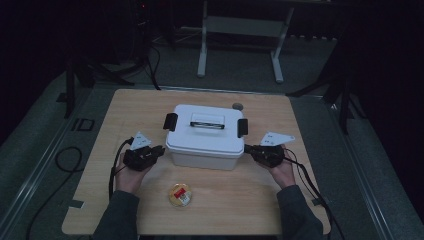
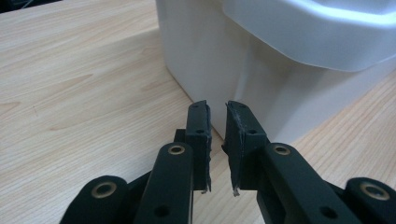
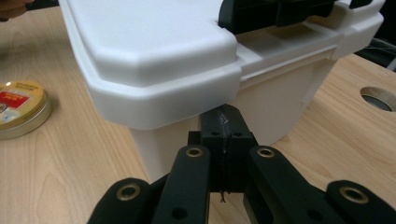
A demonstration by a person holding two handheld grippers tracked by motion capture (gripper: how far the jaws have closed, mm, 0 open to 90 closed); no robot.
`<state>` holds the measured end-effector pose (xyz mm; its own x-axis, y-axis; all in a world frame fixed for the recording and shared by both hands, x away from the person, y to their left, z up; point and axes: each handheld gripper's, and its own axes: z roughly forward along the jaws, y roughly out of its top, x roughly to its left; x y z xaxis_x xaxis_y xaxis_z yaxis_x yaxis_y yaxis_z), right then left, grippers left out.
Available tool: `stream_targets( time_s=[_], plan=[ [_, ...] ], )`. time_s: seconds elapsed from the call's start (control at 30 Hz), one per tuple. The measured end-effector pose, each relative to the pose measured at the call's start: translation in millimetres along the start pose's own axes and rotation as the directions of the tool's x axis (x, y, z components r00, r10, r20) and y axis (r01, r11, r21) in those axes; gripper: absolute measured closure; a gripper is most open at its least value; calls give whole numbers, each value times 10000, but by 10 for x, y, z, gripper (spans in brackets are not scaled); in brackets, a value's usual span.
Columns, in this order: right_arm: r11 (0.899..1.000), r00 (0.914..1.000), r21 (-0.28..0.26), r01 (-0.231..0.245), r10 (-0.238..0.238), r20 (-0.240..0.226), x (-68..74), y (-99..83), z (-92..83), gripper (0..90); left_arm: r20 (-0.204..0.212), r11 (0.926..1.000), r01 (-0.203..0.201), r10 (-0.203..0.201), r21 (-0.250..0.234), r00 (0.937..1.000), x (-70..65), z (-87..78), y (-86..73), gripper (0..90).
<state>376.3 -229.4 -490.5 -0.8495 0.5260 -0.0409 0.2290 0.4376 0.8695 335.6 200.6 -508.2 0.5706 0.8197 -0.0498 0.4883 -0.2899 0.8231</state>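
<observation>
Nearby, a round tin (image 1: 180, 194) sits before the white box (image 1: 205, 137) (lid latched).

round tin (image 1: 180, 194): near table (image 1: 125, 115) front edge | table hole (image 1: 237, 106): far edge

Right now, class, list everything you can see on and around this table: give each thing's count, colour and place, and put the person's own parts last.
storage box: one, white, lid on, middle of the table
latches: two, black, one at each end of the lid
lid handle: one, dark with a pale centre, lying flat on top of the lid
round tin: one, gold with a red label, near edge of the table in front of the box
table: one, light wood
cable hole: one, grey, behind the box
frame legs: two, pale grey, on the floor beyond the table
left gripper: one, black, at the box's left side, jaws slightly apart
right gripper: one, black, under the lid's rim at the box's right side, jaws shut
sleeves: two, grey, bottom edge
</observation>
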Motion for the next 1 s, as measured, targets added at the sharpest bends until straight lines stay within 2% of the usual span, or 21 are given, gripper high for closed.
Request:
stream_targets(
  time_s=[0.33,0.53,0.63,0.67,0.83,1.0],
  plan=[
    [9993,9989,14,384,-383,-280,168,-31,-75,896,-67,9996,194,-195,-198,9998,73,-3,17,825],
    [9963,9966,392,759,-745,-353,243,-72,-101,889,-30,9992,221,-223,-325,9997,117,5,61,852],
    [9955,9967,518,789,-779,-218,241,-87,-114,874,-4,9984,223,-223,-516,9998,143,23,116,869],
    [9956,9970,544,766,-759,-146,239,-94,-122,864,119,9981,286,-280,-540,9995,160,34,127,875],
    [9965,9977,602,571,-592,336,205,-141,-157,798,166,9988,188,-181,-453,9997,162,116,196,889],
    [9976,9979,623,297,-332,553,174,-192,-192,747,230,9988,96,-85,-485,9997,165,181,258,896]
  ],
)
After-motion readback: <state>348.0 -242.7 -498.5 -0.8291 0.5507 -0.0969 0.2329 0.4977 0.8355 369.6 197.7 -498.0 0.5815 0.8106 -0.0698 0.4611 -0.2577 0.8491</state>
